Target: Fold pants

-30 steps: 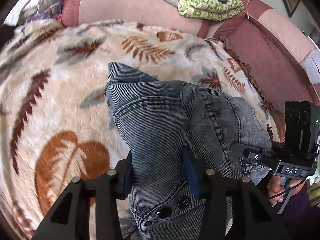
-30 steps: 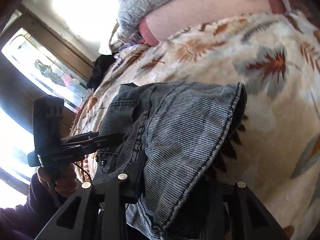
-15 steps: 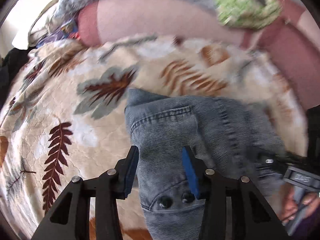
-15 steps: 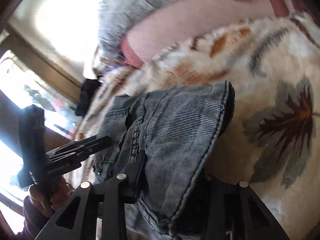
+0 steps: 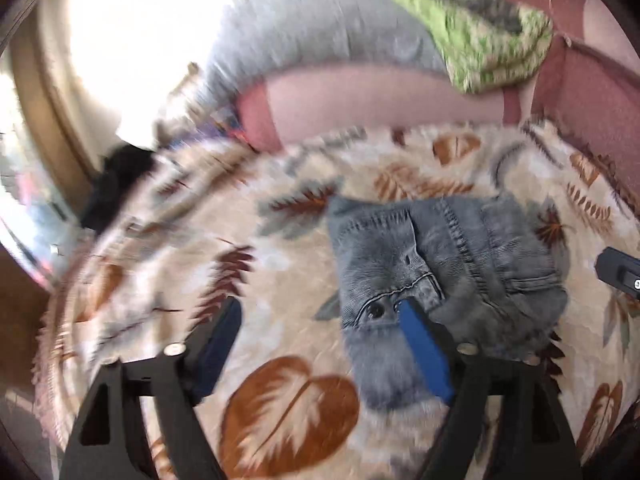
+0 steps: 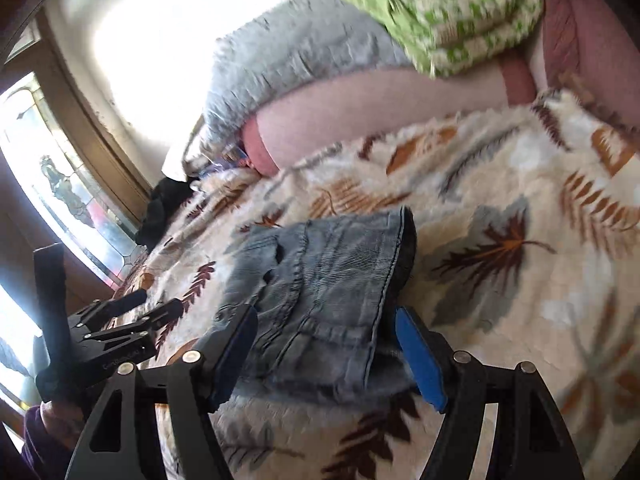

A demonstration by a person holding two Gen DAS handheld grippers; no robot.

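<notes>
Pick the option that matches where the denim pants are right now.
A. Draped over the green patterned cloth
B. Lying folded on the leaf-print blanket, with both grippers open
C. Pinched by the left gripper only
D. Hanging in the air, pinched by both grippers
B: the pants lie as a folded bundle on the blanket, and the left gripper and right gripper, jaws just opened, stand spread with no pad pressing denim.

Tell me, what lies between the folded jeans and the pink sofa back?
Only leaf-print blanket between the jeans and the sofa back, seen in both wrist views.
</notes>
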